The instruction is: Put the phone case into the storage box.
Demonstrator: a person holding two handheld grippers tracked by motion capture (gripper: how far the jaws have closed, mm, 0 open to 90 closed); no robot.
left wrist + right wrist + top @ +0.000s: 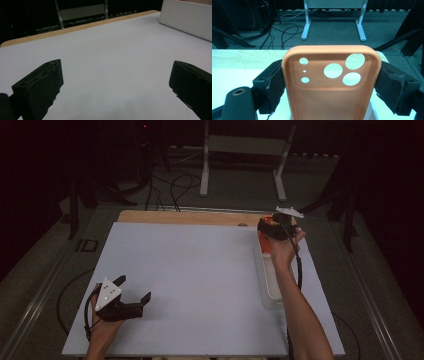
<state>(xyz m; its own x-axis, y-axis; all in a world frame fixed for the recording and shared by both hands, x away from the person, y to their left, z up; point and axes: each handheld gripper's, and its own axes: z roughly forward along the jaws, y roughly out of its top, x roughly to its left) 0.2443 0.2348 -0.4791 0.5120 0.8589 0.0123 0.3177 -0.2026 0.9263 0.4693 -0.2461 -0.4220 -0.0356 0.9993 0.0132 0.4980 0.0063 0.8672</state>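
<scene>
An orange phone case [329,97] with round camera holes stands upright between the jaws of my right gripper [330,82], which is shut on its two long sides. In the high view that gripper [274,227] is held at the far right of the table, over the far end of a long white tray [270,292], with the orange case [264,245] showing beneath it. My left gripper [133,288] rests low at the near left of the white board [200,265], its jaws wide apart with nothing between them [116,82].
The tray's white wall [185,20] lies along the right side of the board. A wooden table edge [190,217] runs along the far side. Beyond it on the floor are a metal stand [245,145] and loose cables [172,185].
</scene>
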